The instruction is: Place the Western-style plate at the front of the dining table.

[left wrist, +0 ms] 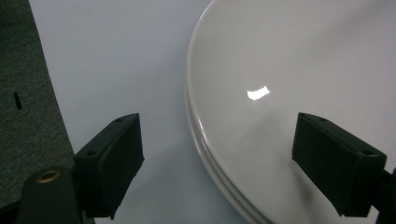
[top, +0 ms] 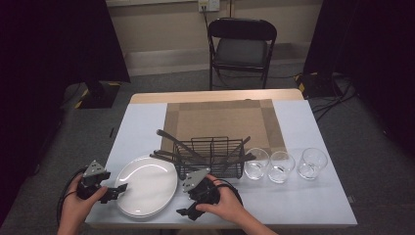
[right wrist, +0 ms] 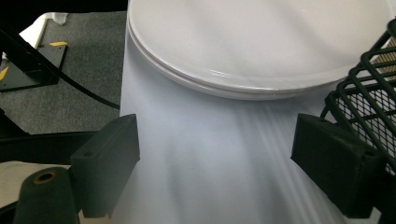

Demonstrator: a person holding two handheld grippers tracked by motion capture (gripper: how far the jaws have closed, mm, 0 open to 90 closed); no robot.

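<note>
Where the near edge of the tabletop (top: 293, 205) runs, the stack of white plates (top: 147, 185) is seen lying flat toward the near left corner, between the left tongs (top: 117, 188) and the right tongs (top: 185, 213), both spread wide and holding nothing. The left tongs are judged nearer, since their jaws are set astride the stack's left rim, one over the bare tabletop and one over the top plate, whereas the right tongs are kept just short of its right rim. Being round, the stack offers no long axis and points no way; beyond it the wire basket (top: 210, 156) is set.
</note>
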